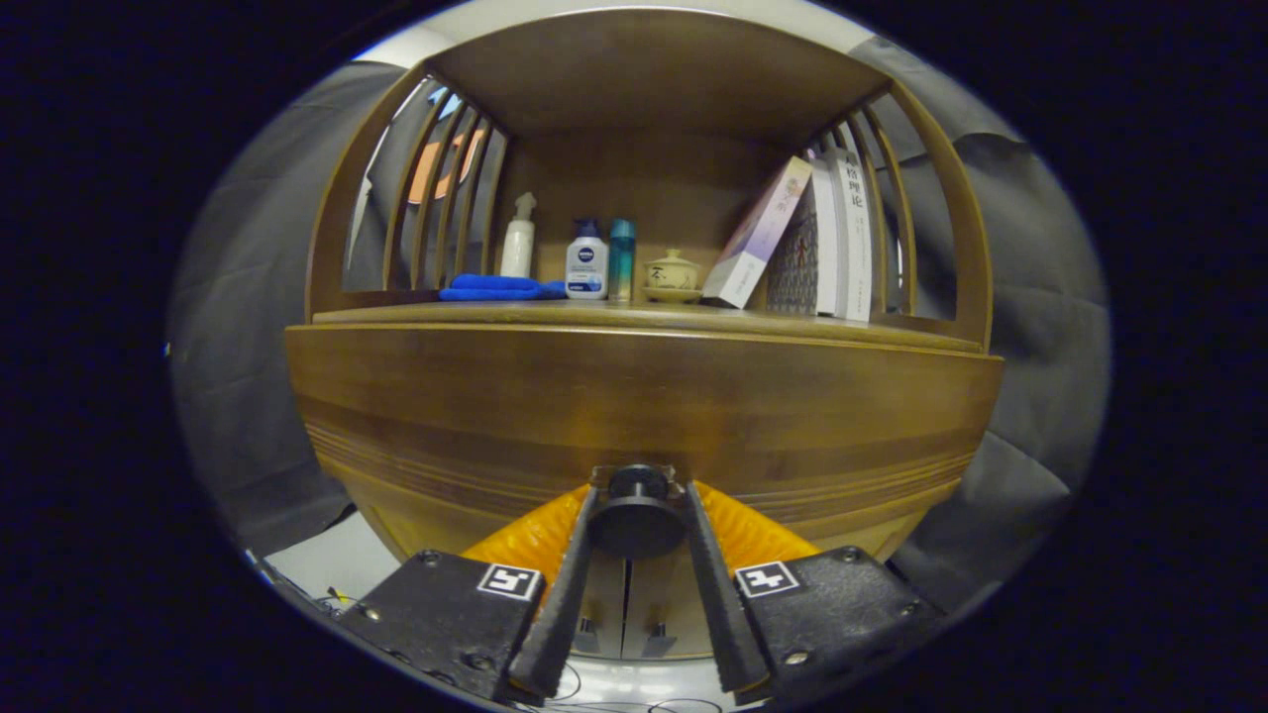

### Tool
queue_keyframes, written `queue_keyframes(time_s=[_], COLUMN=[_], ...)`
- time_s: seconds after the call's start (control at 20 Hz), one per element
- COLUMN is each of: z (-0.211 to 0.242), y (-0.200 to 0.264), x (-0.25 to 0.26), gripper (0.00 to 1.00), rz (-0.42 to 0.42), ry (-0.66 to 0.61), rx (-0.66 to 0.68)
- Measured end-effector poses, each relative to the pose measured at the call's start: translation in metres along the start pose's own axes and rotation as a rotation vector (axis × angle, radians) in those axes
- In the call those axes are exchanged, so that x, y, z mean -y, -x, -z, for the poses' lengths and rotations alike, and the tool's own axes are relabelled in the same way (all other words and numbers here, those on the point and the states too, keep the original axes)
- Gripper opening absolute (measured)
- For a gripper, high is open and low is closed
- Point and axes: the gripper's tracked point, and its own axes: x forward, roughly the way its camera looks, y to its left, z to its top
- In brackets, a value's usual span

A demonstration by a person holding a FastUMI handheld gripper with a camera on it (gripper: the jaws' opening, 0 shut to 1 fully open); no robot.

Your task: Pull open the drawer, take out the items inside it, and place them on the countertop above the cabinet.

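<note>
**Claw on the knob — drawer not yet pulled**

The claw (636,525) is closed nearly all the way around the round dark knob (635,515) of the drawer (634,396); both fingers seem to press on the knob's sides, one on each side. The drawer front looks flush w/ the cabinet, so I judge the drawer is closed and the items inside are hidden — can't tell what they are.

Above the drawer is the counter (634,315), w/ things along the back: a blue cloth (495,288), a white spray bottle (517,238), a white lotion bottle (586,262), a teal bottle (621,259), a small lidded cup (672,272) and some leaning books (802,243). The front strip of the counter looks free, approx. the best place for the items later.

How to do this step well, imo:
- Keep the grip firm and centred on the knob, not on its edge.
- Pull straight back, level w/ the drawer's slide; no twisting, or the fingers may slip off.
- Pull slow and even, so the cabinet does not move.
- Open far enough to reach inside from above.
</note>
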Motion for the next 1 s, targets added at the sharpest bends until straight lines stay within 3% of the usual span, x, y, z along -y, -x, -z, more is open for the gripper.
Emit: queue_keyframes(time_s=[0.05, 0.5, 1.0], z=[0.000, 0.005, 0.020], y=[0.000, 0.007, 0.064], x=[0.002, 0.003, 0.002], gripper=[0.54, 0.37, 0.35], rz=[0.008, 0.001, -0.010], ry=[0.006, -0.039, -0.040], rx=[0.000, -0.028, -0.048])
